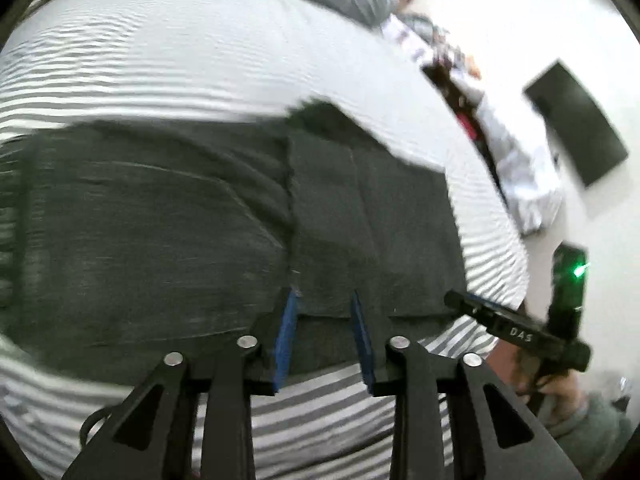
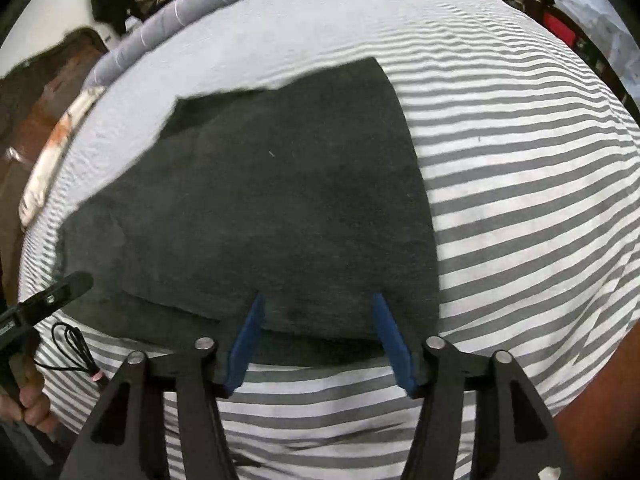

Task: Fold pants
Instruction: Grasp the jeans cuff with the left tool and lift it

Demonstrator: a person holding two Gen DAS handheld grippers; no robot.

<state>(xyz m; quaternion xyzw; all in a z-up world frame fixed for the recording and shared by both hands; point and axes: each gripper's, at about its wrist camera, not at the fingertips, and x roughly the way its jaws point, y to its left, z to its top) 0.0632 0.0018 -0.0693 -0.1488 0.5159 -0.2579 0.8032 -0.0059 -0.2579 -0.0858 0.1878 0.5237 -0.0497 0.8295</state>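
Left wrist view shows the left gripper [image 1: 325, 300] with its blue-padded fingers [image 1: 287, 336] spread apart at the near hem of the dark grey, flat-lying cloth pants [image 1: 180, 220]; the right gripper [image 2: 318, 304] is likewise spread wide at that hem. The pants lie on a grey-and-white striped bedsheet [image 2: 520, 200]. Soft, light and limp, they would probably sag unless pinched at the hem corners.

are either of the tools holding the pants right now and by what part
Nothing is held. Both the left tool and right tool are open over the near edge of the pants.
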